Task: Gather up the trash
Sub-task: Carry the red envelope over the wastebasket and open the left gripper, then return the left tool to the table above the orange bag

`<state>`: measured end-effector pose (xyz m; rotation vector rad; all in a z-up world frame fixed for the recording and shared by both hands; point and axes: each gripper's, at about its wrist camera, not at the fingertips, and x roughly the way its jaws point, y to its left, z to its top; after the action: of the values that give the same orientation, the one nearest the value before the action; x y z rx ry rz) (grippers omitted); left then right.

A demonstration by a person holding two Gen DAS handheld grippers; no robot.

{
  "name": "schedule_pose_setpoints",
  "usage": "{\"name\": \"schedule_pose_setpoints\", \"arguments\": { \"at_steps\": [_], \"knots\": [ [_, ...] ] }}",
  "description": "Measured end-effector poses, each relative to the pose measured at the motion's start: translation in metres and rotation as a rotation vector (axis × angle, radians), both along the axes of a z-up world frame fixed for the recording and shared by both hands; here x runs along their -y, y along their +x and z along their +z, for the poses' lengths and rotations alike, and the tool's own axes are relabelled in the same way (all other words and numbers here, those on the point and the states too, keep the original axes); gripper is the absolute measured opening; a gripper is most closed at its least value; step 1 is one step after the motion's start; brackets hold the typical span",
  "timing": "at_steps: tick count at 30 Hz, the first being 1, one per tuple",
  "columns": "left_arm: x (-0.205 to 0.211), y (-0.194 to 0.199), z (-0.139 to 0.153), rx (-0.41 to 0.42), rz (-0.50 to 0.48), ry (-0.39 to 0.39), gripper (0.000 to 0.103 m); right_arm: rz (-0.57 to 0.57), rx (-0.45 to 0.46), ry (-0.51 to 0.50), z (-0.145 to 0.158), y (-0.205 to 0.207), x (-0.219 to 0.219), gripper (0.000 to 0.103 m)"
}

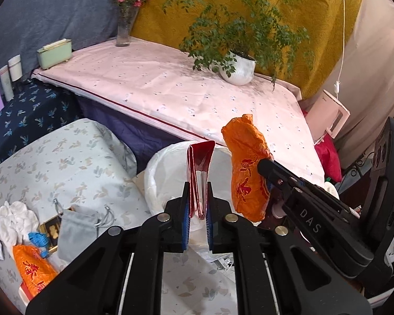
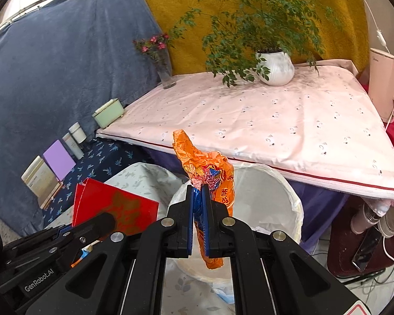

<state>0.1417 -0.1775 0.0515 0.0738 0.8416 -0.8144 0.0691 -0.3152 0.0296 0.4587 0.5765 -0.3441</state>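
Left gripper (image 1: 198, 197) clamped on red folded card (image 1: 201, 162) and right gripper (image 2: 197, 199) pinching orange wrapper (image 2: 210, 181), both raised above white-lined bin (image 2: 283, 197) beside pink-clothed table (image 2: 275, 120).

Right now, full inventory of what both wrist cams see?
red folded card: 1, red, clamped in left gripper above the bin
orange wrapper: 1, orange, clamped in right gripper above the bin
trash bin: 1, white liner, below both grippers
second orange wrapper: 1, orange, on floral cloth
white tissue: 1 wad, floral cloth
grey pouch: 1, floral cloth
blue scrap: 1, beside tissue
potted plant: 1, white pot, pink table
flower vase: 1, clear, table's back
green box: 1, table corner
left gripper: black, shut
right gripper: black, shut
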Motion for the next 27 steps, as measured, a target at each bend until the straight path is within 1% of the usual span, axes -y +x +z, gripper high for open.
{"name": "schedule_pose_setpoints", "arguments": {
  "at_steps": [3, 4, 5, 6, 7, 8, 11, 13, 16, 20, 23, 24, 25, 27],
  "knots": [
    [0.007, 0.003, -0.003, -0.007, -0.009, -0.002, 0.013, -0.009, -0.011, 0.003, -0.003, 0.002, 0.005, 0.006],
    [0.008, 0.004, -0.004, -0.008, -0.012, -0.003, 0.016, -0.011, -0.014, 0.003, -0.003, 0.003, 0.006, 0.007],
    [0.01, 0.004, -0.006, -0.008, -0.015, -0.004, 0.017, -0.014, -0.015, 0.005, -0.005, 0.002, 0.008, 0.009],
    [0.011, 0.005, -0.007, -0.007, -0.017, -0.006, 0.023, -0.023, -0.015, 0.004, -0.005, 0.002, 0.008, 0.011],
    [0.012, 0.004, -0.007, 0.003, -0.011, -0.007, 0.034, -0.03, -0.016, 0.002, -0.006, 0.002, 0.009, 0.012],
    [0.013, 0.004, -0.007, 0.012, -0.009, -0.007, 0.037, -0.031, -0.016, 0.004, -0.006, 0.002, 0.01, 0.012],
    [0.015, 0.003, -0.008, 0.032, -0.009, 0.003, 0.038, -0.039, -0.014, 0.007, -0.006, 0.001, 0.012, 0.015],
    [0.014, 0.003, -0.008, 0.034, -0.007, 0.005, 0.038, -0.039, -0.012, 0.005, -0.005, 0.0, 0.012, 0.016],
    [0.01, 0.005, -0.008, 0.032, 0.005, 0.004, 0.039, -0.032, -0.01, -0.001, -0.003, 0.0, 0.01, 0.016],
    [0.001, 0.008, -0.007, 0.029, 0.03, 0.001, 0.04, -0.025, -0.007, -0.026, 0.002, 0.0, 0.001, 0.021],
    [-0.007, 0.01, -0.006, 0.026, 0.051, -0.003, 0.041, -0.014, -0.004, -0.035, 0.005, 0.0, -0.006, 0.022],
    [-0.01, 0.01, -0.005, 0.024, 0.056, -0.005, 0.042, -0.01, -0.001, -0.037, 0.006, 0.0, -0.008, 0.022],
    [-0.014, 0.012, -0.005, 0.024, 0.066, -0.008, 0.044, -0.008, 0.001, -0.04, 0.007, 0.0, -0.009, 0.024],
    [-0.019, 0.013, -0.004, 0.025, 0.078, -0.011, 0.044, -0.005, -0.001, -0.052, 0.009, 0.0, -0.013, 0.028]
  ]
}}
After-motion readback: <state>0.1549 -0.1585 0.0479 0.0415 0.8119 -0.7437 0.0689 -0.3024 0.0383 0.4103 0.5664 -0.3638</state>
